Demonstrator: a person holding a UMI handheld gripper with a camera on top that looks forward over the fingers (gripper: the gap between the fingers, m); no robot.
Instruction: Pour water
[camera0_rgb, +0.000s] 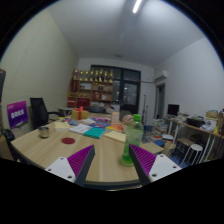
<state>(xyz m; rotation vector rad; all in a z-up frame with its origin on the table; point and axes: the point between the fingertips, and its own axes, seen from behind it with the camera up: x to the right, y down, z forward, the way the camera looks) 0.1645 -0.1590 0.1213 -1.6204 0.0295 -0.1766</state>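
Here, hand-held gripper (111, 165) wide open; nothing held

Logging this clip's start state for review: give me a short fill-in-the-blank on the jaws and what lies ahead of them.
1. The jaws of the gripper stand ___, with nothing between them.
2. The green container stands beyond the jaws on the wooden ___.
3. The lit strip light is mounted on the ___.
Missing words: open; table; ceiling.
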